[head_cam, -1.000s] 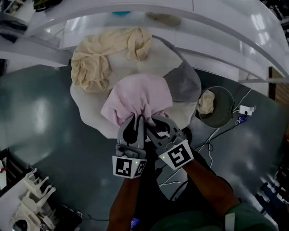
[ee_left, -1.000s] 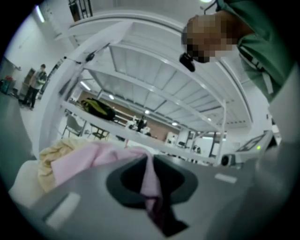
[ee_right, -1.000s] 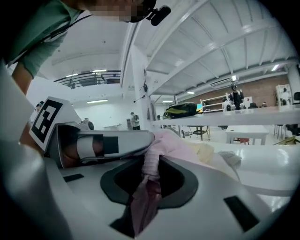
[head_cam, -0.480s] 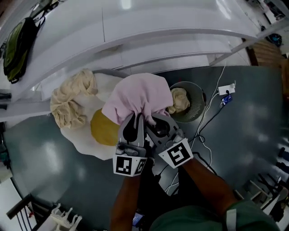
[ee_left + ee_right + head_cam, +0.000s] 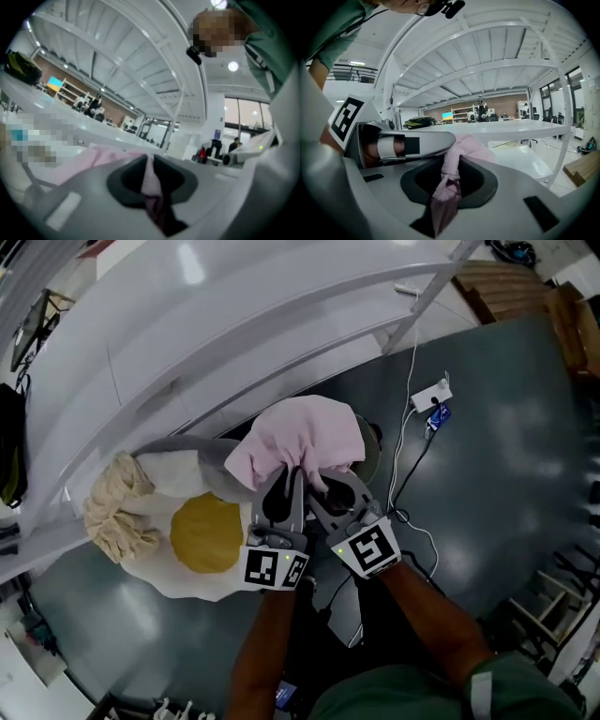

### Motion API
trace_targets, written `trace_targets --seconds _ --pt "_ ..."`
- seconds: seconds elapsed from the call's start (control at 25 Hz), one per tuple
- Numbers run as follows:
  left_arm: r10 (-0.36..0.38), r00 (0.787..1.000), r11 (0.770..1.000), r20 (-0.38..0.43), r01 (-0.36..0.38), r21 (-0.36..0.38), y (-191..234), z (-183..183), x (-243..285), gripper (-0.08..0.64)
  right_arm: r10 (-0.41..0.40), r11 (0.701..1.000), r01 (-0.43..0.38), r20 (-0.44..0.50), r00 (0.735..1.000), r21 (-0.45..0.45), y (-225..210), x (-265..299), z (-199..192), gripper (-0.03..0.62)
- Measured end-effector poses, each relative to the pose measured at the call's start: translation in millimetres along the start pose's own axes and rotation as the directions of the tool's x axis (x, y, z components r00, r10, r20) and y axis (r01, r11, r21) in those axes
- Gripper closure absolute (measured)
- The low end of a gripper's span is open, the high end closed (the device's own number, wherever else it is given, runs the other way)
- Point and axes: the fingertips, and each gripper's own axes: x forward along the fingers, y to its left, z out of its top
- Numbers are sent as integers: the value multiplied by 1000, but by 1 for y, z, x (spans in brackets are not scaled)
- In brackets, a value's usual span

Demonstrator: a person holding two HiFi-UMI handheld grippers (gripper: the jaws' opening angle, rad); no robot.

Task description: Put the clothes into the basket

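A pink garment (image 5: 302, 439) hangs bunched from both grippers, held side by side in front of me. My left gripper (image 5: 290, 474) is shut on a fold of it, which shows pinched between its jaws in the left gripper view (image 5: 151, 183). My right gripper (image 5: 318, 476) is shut on another fold (image 5: 449, 180). The garment hangs over the round dark basket (image 5: 372, 456), of which only a sliver of rim shows to the right of the cloth. What lies inside the basket is hidden.
To the left, a white round pad (image 5: 173, 474) carries a beige cloth (image 5: 114, 514), a yellow cloth (image 5: 204, 533) and a grey one (image 5: 204, 463). A white curved frame (image 5: 281, 324) runs behind. A power strip (image 5: 429, 397) and cables (image 5: 408, 519) lie on the dark floor at right.
Both grippers have carried the pink garment to the right, away from the clothes pile. The basket, earlier seen beside the garment, now sits under it.
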Motion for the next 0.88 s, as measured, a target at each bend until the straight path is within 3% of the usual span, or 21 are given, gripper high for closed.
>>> trace_targets --seconds 0.32,0.56,0.88 --pt "-96 992 995 -87 94 -29 -37 -44 54 532 -97 994 99 -44 994 53 -63 -23 -30 521" --pt "-190 966 981 -176 180 -71 -62 -83 82 535 -134 981 151 -136 982 119 -94 -25 -69 532" --pt "-162 959 987 -231 153 -57 -41 -95 84 535 -101 983 121 -146 984 135 -86 -13 -80 532"
